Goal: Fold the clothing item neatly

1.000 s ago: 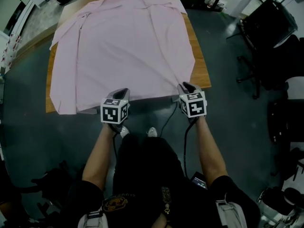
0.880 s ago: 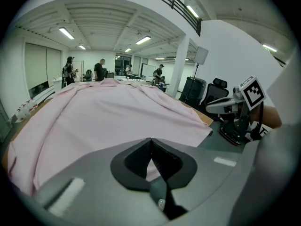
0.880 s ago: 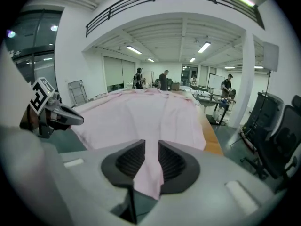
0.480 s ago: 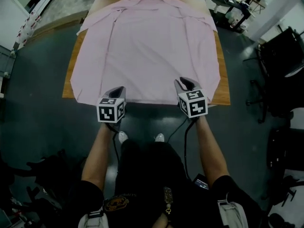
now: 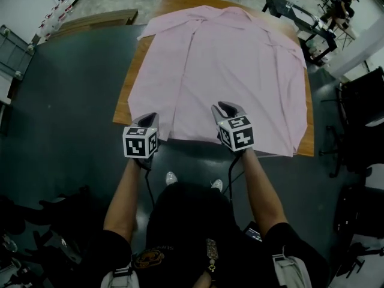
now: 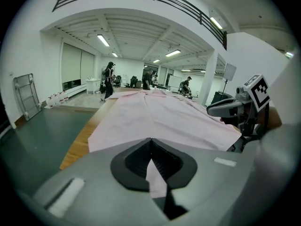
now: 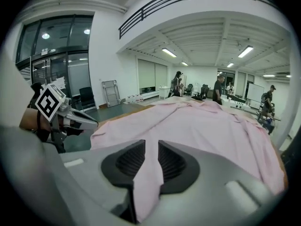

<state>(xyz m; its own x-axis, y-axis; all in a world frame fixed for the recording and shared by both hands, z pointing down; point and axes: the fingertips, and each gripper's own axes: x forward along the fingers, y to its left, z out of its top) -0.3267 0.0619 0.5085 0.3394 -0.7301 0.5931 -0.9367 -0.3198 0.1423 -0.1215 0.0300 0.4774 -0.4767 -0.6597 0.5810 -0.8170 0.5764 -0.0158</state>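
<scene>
Your grey left claw (image 5: 149, 119) is pressed fully together on the near hem of the pale pink cotton shirt (image 5: 231, 71). Your grey right claw (image 5: 227, 108) pinches the same hem, its black ribbed pads slightly apart. Your bare left forearm (image 5: 123, 200) and right forearm (image 5: 261, 191) reach forward side by side, both claws angled downward.

This is a large open lab or workshop hall. It has a high white ceiling with strip lights (image 6: 104, 40), a railed upper gallery (image 7: 141, 15) and a dark green floor (image 5: 66, 101). Glass-fronted rooms (image 7: 51, 65) stand at the left and black office chairs (image 5: 363, 101) at the right. People (image 6: 109, 79) stand by the far work desks (image 5: 294, 14).
</scene>
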